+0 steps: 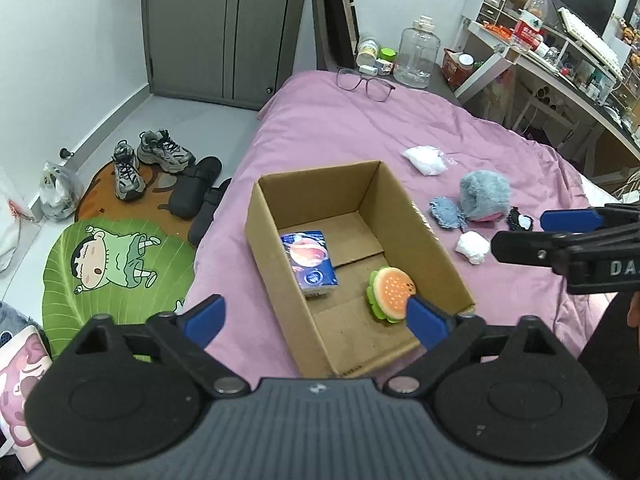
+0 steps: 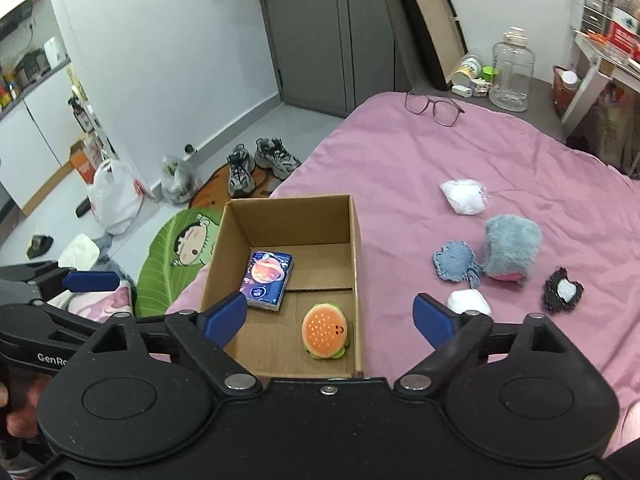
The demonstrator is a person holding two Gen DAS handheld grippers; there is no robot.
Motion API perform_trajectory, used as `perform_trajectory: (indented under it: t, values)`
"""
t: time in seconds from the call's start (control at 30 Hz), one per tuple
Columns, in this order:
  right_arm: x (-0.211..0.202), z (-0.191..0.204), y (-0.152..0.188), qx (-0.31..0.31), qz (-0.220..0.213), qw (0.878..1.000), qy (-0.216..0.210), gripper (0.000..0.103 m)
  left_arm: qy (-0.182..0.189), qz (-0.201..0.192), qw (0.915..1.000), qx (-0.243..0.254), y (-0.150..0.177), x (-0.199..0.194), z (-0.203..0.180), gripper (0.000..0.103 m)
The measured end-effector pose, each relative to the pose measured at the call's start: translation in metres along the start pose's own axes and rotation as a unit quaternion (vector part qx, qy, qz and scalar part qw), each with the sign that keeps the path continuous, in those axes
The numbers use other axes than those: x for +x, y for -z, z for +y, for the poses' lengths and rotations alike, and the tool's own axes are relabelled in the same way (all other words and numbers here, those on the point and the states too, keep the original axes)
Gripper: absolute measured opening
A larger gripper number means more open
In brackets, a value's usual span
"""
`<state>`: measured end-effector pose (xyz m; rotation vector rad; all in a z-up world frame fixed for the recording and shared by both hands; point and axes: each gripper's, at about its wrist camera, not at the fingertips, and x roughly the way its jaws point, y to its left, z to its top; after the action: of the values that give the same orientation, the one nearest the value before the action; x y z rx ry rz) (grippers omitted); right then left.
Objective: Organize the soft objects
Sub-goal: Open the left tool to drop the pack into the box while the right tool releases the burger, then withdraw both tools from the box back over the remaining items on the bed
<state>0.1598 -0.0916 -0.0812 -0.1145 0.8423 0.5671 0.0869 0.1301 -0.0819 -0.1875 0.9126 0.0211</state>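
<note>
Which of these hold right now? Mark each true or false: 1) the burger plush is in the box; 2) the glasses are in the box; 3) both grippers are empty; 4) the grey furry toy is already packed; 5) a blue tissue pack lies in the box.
1) True: the burger plush lies in the cardboard box.
2) False: the glasses lie on the pink bedsheet, far beyond the box.
3) True: the left gripper and the right gripper both stand open with nothing between the fingers.
4) False: the grey furry toy sits on the sheet outside the box.
5) True: the blue tissue pack lies on the box floor.
</note>
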Motion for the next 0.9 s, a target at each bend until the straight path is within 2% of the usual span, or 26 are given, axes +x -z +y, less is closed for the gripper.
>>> perform_trajectory:
  t: [0.27,0.53,0.7,0.9]
  values:
    - [-0.023,-0.018,0.012,0.020,-0.011,1.000,-0.015,0.098,-0.010,-0.003,0.9999,0.005,0.006,-0.018,-0.019,0.103]
    - [-0.052,-0.043,0.019,0.028,-0.023,0.999,-0.030,0.102,-0.025,-0.019,0.9994,0.013,-0.001,-0.038,-0.039,0.103]
    - [-0.063,-0.054,0.022,0.022,-0.027,0.999,-0.033,0.102,-0.022,-0.017,0.9995,0.016,-0.005,-0.047,-0.051,0.103]
    - [-0.071,-0.072,0.029,0.043,-0.032,0.998,-0.037,0.103,-0.023,-0.021,0.9989,0.034,-0.008,-0.052,-0.073,0.103]
